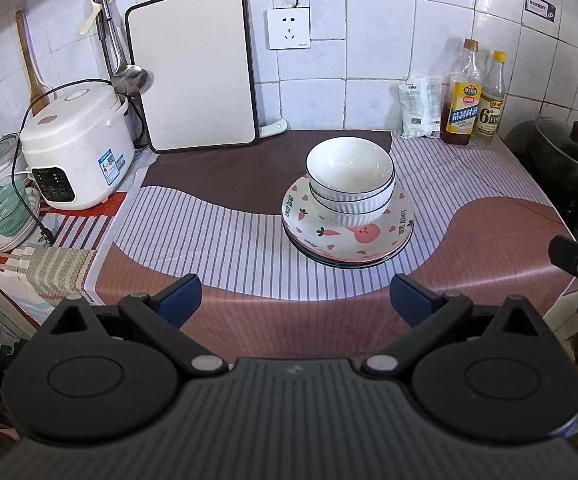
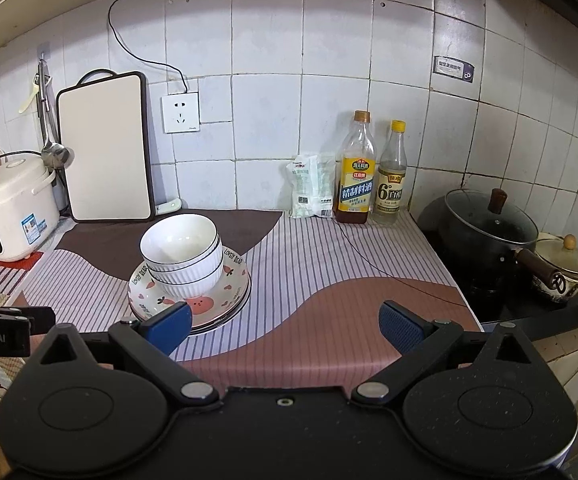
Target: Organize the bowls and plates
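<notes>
Both claws hang empty with fingers spread apart: our left claw and right claw above the counter. We count three stacked bowls on plates; perhaps three plates, though their overlapping rims hide the count. Two bottles stand at the wall.

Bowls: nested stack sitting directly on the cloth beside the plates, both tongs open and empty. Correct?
Not quite. The bowls are nested, but they sit on top of the stacked plates, not beside them; the left wrist view shows it. Left tongs and right tongs are open and empty.
</notes>
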### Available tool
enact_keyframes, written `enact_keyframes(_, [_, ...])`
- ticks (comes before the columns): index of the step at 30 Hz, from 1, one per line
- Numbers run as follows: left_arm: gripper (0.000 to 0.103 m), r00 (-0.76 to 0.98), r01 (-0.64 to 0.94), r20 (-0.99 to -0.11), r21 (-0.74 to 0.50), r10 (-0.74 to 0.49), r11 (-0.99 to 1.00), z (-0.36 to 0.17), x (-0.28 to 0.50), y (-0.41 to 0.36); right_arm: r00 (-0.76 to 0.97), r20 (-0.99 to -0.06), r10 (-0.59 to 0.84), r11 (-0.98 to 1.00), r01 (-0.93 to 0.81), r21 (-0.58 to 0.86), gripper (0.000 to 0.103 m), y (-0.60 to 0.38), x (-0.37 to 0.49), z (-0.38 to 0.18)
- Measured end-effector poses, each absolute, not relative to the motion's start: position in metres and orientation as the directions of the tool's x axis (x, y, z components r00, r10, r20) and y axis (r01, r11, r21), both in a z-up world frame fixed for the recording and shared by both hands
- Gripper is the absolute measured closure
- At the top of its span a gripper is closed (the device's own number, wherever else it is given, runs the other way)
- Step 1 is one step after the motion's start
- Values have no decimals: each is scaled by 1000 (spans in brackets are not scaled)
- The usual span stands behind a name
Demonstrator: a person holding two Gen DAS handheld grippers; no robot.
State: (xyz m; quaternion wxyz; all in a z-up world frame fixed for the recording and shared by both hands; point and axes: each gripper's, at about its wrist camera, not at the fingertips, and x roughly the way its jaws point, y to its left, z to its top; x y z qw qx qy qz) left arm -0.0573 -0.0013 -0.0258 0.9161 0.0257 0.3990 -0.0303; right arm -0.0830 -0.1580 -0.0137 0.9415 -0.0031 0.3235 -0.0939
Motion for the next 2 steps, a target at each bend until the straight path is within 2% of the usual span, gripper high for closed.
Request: enact_keyframes(2, [1,678,77,-734,26,-33,997,-26,-57,-1,773,-608,-180,982,176,-68,2,-158,-83,-14])
